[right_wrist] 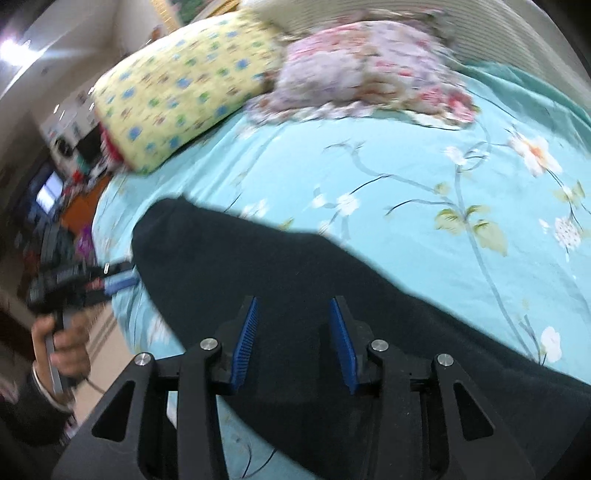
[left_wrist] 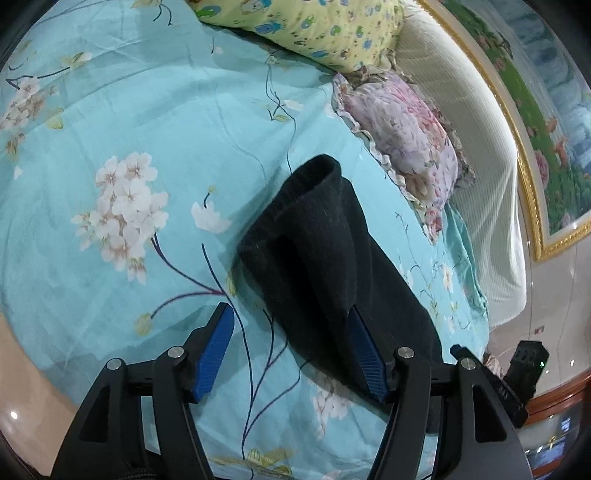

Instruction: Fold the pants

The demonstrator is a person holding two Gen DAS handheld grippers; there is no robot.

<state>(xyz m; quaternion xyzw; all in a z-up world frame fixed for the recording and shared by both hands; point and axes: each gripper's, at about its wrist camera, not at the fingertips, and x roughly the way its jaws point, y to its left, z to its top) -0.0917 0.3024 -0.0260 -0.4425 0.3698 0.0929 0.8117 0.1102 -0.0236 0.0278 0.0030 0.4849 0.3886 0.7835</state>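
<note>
Black pants lie folded into a long strip on a turquoise flowered bedsheet. My left gripper is open near the strip's near end; its right finger sits against the cloth and its left finger is over bare sheet. In the right wrist view the pants run from the left to the lower right. My right gripper hovers over them, open, with only dark cloth seen behind the gap. The left gripper shows at the pants' left end, held by a hand.
A yellow patterned pillow and a pink flowered pillow lie at the head of the bed by a white padded headboard. The bed's edge and floor are at the left of the right wrist view, with cluttered furniture beyond.
</note>
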